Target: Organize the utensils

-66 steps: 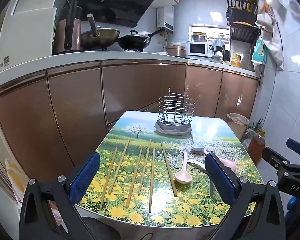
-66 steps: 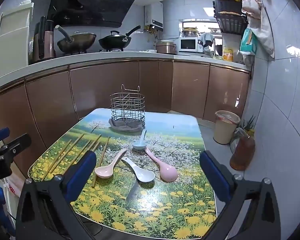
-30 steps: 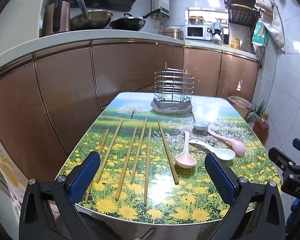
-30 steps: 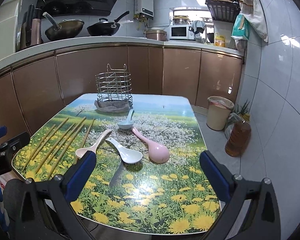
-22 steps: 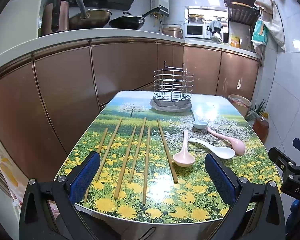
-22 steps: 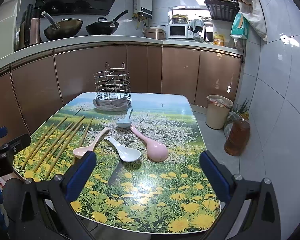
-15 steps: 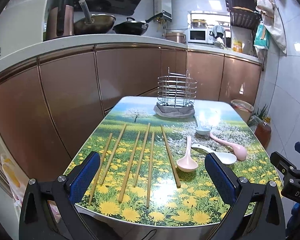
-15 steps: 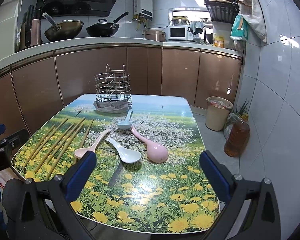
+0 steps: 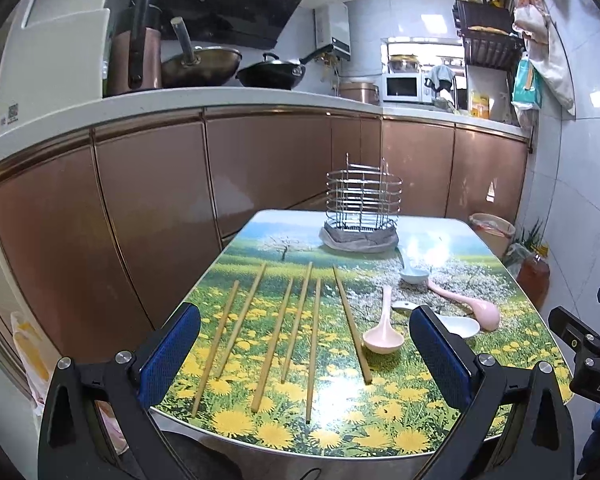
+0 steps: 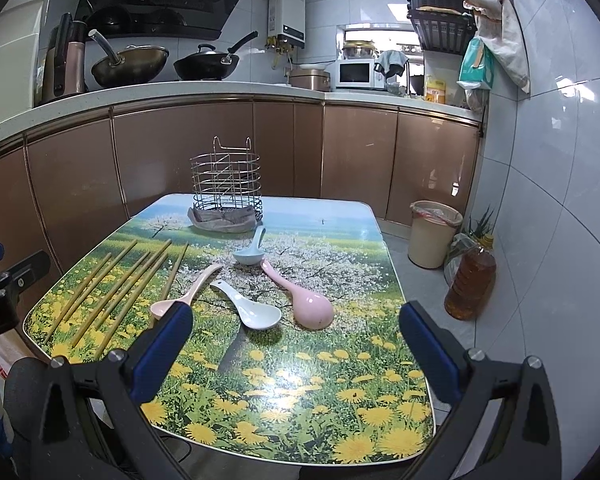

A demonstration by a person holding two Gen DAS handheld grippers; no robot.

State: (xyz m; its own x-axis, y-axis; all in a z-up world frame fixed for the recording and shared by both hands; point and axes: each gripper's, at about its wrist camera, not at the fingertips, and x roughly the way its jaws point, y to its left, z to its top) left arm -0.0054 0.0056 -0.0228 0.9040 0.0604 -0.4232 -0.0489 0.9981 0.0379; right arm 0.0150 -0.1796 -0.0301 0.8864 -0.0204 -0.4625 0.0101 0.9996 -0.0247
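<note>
Several wooden chopsticks [image 9: 288, 334] lie side by side on the left of the flower-print table [image 9: 379, 420]; they also show in the right wrist view [image 10: 116, 294]. To their right lie a peach spoon [image 9: 381, 328], a white spoon [image 10: 252, 308], a pink spoon [image 10: 300, 296] and a pale blue spoon [image 10: 252, 250]. A wire utensil holder [image 9: 363, 216] stands on a grey cloth at the table's far end. My left gripper [image 9: 305, 356] is open and empty above the near edge, over the chopsticks. My right gripper [image 10: 292, 350] is open and empty near the spoons.
Brown kitchen cabinets [image 9: 160, 208] run behind and left of the table. A bin [image 10: 433, 232] and an oil bottle [image 10: 469, 284] stand on the floor to the right by the tiled wall. Pans sit on the counter [image 10: 132, 64].
Both grippers have lifted and drawn back slightly, so the table sits lower in view. Nothing on the table has moved. Both stay open.
</note>
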